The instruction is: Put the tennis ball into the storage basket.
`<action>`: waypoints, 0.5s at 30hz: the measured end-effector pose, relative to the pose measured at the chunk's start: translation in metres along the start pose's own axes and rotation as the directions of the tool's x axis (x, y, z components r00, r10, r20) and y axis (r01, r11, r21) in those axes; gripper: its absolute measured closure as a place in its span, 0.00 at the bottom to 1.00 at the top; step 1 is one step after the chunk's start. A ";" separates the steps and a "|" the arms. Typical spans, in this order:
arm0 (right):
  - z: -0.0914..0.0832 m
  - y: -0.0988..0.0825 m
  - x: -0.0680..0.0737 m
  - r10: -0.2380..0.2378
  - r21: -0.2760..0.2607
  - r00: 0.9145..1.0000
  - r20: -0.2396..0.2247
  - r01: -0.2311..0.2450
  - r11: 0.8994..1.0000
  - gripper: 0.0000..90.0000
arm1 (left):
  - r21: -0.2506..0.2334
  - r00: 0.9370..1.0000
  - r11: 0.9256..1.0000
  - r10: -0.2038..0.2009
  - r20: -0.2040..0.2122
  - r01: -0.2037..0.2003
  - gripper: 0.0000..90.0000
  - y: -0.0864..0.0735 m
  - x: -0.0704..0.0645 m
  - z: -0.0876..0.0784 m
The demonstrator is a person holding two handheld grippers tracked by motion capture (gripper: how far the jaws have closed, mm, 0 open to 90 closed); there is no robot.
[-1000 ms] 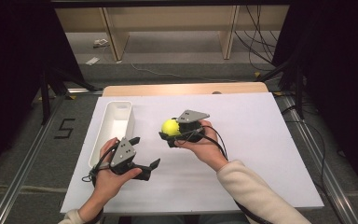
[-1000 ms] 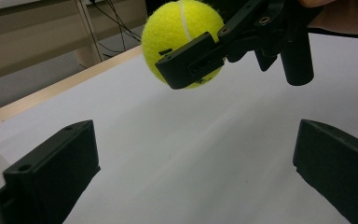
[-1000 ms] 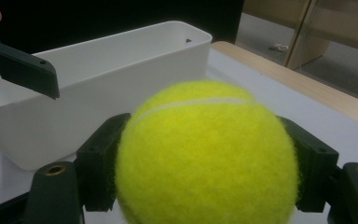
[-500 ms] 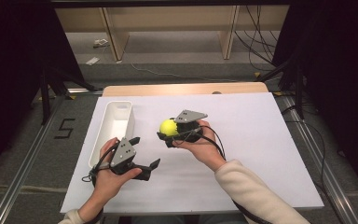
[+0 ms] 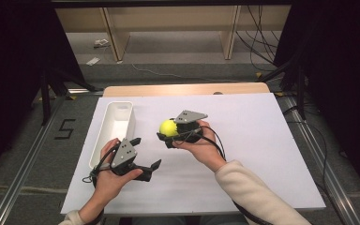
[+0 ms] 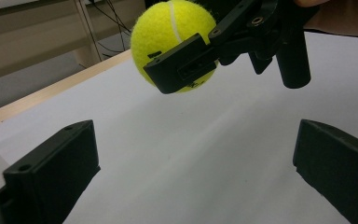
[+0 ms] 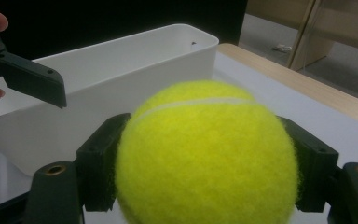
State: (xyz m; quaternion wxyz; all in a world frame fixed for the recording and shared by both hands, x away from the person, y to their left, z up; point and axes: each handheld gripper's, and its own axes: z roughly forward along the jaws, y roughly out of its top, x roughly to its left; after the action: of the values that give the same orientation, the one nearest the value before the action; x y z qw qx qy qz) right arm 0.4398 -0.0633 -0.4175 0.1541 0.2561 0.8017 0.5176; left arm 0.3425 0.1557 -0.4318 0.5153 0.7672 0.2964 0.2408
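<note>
A yellow tennis ball [image 5: 168, 127] is held just above the white table cover, with my right gripper [image 5: 169, 134] shut on it. In the right gripper view the ball [image 7: 205, 154] sits between both black jaws, close to the lens. My left gripper [image 5: 145, 153] rests lower left of the ball, open, with nothing between its fingers. Its jaws stand wide apart in the left gripper view, where the left gripper [image 6: 193, 172] looks up at the ball [image 6: 168, 32] and the right gripper [image 6: 242, 42]. A long white bin [image 5: 117, 126] lies left of the ball.
The bin [image 7: 121, 84] looks empty in the right gripper view, and one jaw of the left gripper [image 7: 28, 74] shows in front of it. The white cover [image 5: 262, 154] stretches bare to the right. A wooden table edge [image 5: 187, 89] runs along the far side.
The right gripper and the ball have edged very slightly left. The left gripper has stayed where it was.
</note>
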 end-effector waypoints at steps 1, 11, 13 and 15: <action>0.000 0.000 0.000 -0.002 0.000 1.000 0.000 0.002 1.000 0.30 | 0.000 1.000 1.000 -0.001 0.000 0.001 0.00 0.000 0.000 0.000; 0.001 0.001 0.003 0.003 0.000 1.000 -0.004 -0.003 1.000 0.30 | -0.001 1.000 1.000 -0.003 0.001 0.003 0.00 0.000 0.000 0.000; 0.002 0.001 0.004 0.004 -0.001 1.000 -0.004 -0.004 1.000 0.30 | -0.001 1.000 1.000 -0.003 0.001 0.003 0.00 0.000 0.000 0.000; 0.003 0.002 0.005 0.004 0.000 1.000 -0.009 -0.004 1.000 0.30 | -0.001 1.000 1.000 -0.003 0.001 0.003 0.00 0.000 0.000 0.000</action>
State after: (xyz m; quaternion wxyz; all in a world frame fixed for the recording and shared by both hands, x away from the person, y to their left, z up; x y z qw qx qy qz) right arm 0.4379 -0.0579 -0.4170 0.1494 0.2555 0.8018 0.5192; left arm 0.3426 0.1556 -0.4319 0.5161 0.7668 0.2970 0.2397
